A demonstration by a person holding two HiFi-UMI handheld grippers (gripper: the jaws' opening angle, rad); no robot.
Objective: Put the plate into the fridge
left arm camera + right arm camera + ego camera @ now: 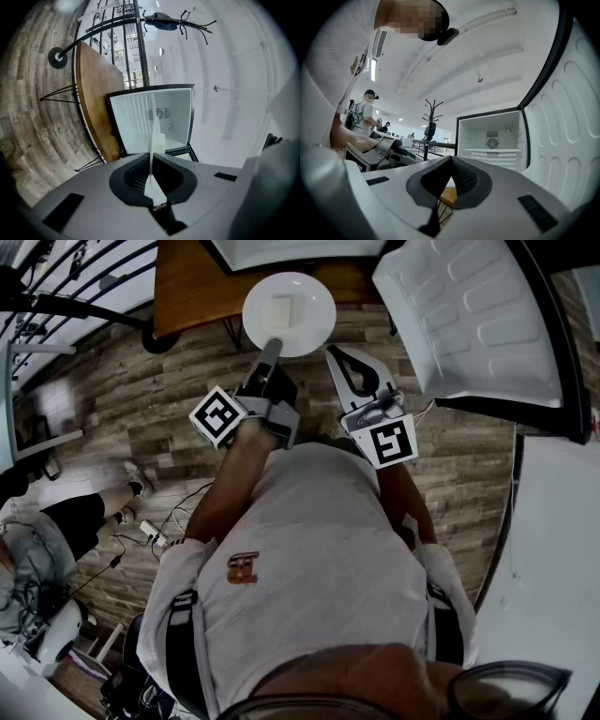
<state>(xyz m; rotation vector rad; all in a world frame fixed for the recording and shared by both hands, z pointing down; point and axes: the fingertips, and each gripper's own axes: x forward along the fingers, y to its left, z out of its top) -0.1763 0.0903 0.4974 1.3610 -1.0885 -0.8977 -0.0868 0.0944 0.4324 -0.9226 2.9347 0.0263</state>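
In the head view a round white plate (305, 306) with a pale square piece (278, 312) on it is held out over the wooden floor. My left gripper (272, 345) is shut on its near rim. In the left gripper view the plate (152, 136) runs edge-on as a thin white line between the jaws of that gripper (151, 180). The open fridge (161, 117) stands straight ahead, and its white door (478, 320) is swung out to the right. Beside the plate, my right gripper (335, 354) is shut with nothing in it; from its own view (451, 161) the fridge interior (492, 140) shows ahead.
A wooden table (192, 287) with thin black legs stands left of the fridge. A seated person (75, 512) and cables (155, 535) are on the floor at left. A white counter (553, 559) lies at right. A coat rack (431, 124) and people stand behind.
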